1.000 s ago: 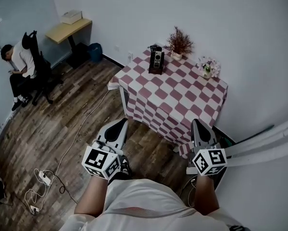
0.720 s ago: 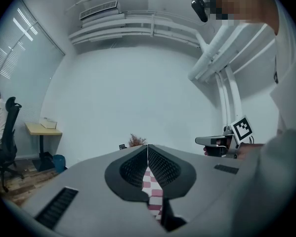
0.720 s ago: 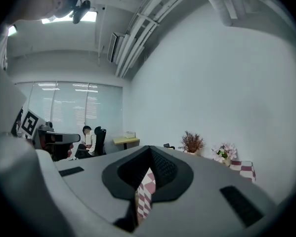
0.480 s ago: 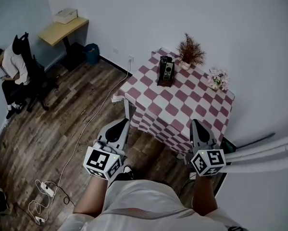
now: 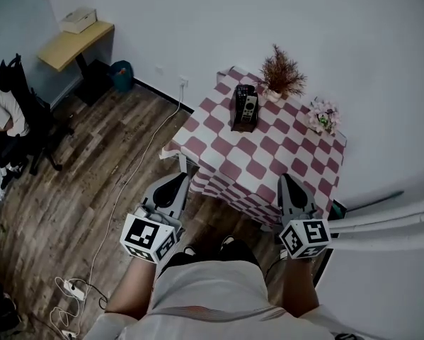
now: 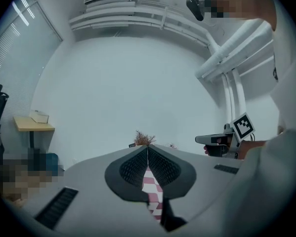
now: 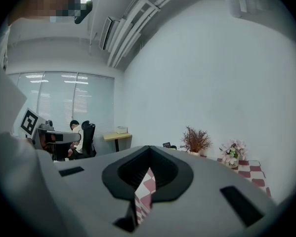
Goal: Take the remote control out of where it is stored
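On the far side of the checkered desk [image 5: 268,168], seen from the head view, the remote control [image 5: 248,105] sits in a black holder [image 5: 240,119], its pale face showing. A dried plant [image 5: 281,69] stands just beside the holder toward the wall, and a small pot of flowers [image 5: 323,115] stands near the desk's right corner. The left gripper [image 5: 176,183] and the right gripper [image 5: 289,183] are held out side by side at the near edge of the desk, well apart from the holder, each pointing toward it. Off to the left are a wooden desk [image 5: 73,44] with a box [image 5: 79,20] on it, a blue bin [image 5: 122,75], an office chair [image 5: 20,112] and a cable [image 5: 127,190] trailing over the plank floor.

Along the left gripper view, the two jaws meet tip to tip with nothing between them; only a strip of checkered cloth shows through the slit below. Beyond the tips rises the top of the dried plant, and the right gripper appears at the right edge.

Along the right gripper view, its jaws are likewise pressed together and empty, with checkered cloth visible under them. The dark holder shows small past the tips, left of the plant and flowers. A person sits by the chair in the distance.
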`<state>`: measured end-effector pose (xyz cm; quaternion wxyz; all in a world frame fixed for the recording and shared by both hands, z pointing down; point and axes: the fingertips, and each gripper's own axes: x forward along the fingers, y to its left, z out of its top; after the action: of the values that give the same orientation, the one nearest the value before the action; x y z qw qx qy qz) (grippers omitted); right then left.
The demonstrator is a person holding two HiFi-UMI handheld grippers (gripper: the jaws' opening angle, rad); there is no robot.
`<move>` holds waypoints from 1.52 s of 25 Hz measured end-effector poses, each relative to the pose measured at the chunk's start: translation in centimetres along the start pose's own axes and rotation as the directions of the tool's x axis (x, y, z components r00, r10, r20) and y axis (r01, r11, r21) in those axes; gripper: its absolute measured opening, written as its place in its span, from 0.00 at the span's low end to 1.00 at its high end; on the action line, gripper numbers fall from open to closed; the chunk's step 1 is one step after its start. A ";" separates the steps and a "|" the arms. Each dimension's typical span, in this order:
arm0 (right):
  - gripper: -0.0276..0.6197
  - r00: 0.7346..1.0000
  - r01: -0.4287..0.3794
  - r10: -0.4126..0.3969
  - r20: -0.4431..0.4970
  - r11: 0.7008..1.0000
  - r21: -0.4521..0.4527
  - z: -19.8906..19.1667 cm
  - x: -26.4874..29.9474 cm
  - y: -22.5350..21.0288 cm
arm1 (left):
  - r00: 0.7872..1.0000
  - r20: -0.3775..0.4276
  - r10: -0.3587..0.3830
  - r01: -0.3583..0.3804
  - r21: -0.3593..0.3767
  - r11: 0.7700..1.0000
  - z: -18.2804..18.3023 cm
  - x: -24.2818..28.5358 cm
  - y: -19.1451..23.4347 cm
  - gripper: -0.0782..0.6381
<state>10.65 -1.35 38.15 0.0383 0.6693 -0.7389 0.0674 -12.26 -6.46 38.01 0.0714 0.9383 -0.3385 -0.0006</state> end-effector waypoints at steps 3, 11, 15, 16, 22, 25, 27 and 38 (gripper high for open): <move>0.06 1.000 0.000 0.000 -0.001 1.000 0.003 0.3 1.7 -0.8 | 1.000 -0.007 -0.013 0.013 -0.008 1.000 0.2 1.7 0.8 0.12; 0.06 1.000 -0.025 0.024 0.015 0.999 0.021 0.6 6.5 -5.4 | 1.000 -0.027 0.000 0.000 0.006 1.000 0.5 7.8 1.3 0.12; 0.06 0.999 -0.049 0.049 0.012 0.998 0.032 0.4 8.8 -9.0 | 0.999 -0.044 0.018 -0.017 0.017 1.000 0.9 12.3 0.7 0.12; 0.06 0.999 -0.054 0.054 0.009 0.998 0.039 0.2 9.3 -10.1 | 0.998 -0.055 0.016 -0.015 0.019 1.000 0.7 13.6 0.3 0.12; 0.06 0.997 -0.071 0.073 -0.017 0.993 0.099 -2.3 12.0 -15.3 | 0.993 -0.114 0.031 -0.028 0.028 0.999 -0.5 18.8 -1.1 0.12; 0.06 0.996 -0.072 0.077 -0.036 0.991 0.108 -3.5 13.2 -16.0 | 0.989 -0.137 0.059 -0.055 0.032 0.998 -1.1 19.7 -0.4 0.12; 0.06 0.996 -0.074 0.080 -0.048 0.991 0.110 -3.9 13.9 -15.7 | 0.988 -0.144 0.063 -0.059 0.028 0.998 -1.3 20.0 0.3 0.12; 0.07 0.993 0.052 -0.050 -0.103 0.999 0.015 -3.3 18.1 -11.9 | 0.989 -0.143 -0.034 0.040 0.035 0.999 -1.4 20.6 5.1 0.12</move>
<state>20.53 -19.83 44.68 0.0718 0.6841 -0.7179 0.1070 0.45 -23.28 41.01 0.0775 0.9432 -0.3150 0.0713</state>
